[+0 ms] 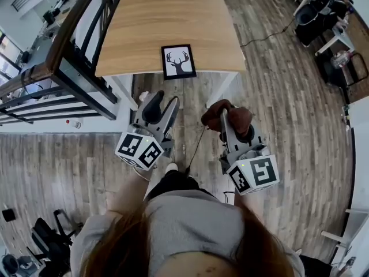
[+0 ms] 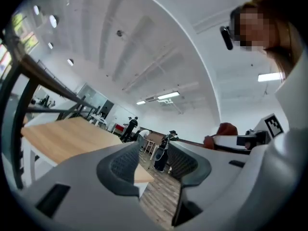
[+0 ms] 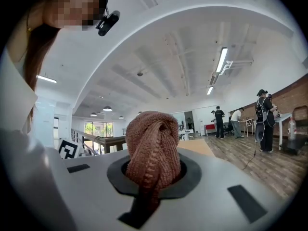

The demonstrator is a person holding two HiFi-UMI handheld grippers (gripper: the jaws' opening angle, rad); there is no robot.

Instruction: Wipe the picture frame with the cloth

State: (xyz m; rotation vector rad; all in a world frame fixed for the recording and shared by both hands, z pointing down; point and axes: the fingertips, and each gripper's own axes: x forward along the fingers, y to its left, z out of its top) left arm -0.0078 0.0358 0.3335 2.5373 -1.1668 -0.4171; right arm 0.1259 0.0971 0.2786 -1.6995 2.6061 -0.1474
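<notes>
A black picture frame (image 1: 178, 61) with a deer-head silhouette lies flat near the front edge of the wooden table (image 1: 144, 16). Both grippers hover short of that edge, over the floor. My left gripper (image 1: 159, 107) is below and left of the frame, and its jaws stand apart with nothing between them (image 2: 154, 165). My right gripper (image 1: 226, 117) is below and right of the frame, shut on a bunched reddish-brown knitted cloth (image 1: 229, 114). In the right gripper view the cloth (image 3: 154, 150) bulges out between the jaws (image 3: 153, 174) and hides the frame.
A dark metal and wood railing (image 1: 69, 45) runs along the table's left side. A thin cable (image 1: 196, 146) trails over the plank floor. Office chairs (image 1: 320, 10) stand at the far right. Several people (image 3: 262, 114) stand far off in the room.
</notes>
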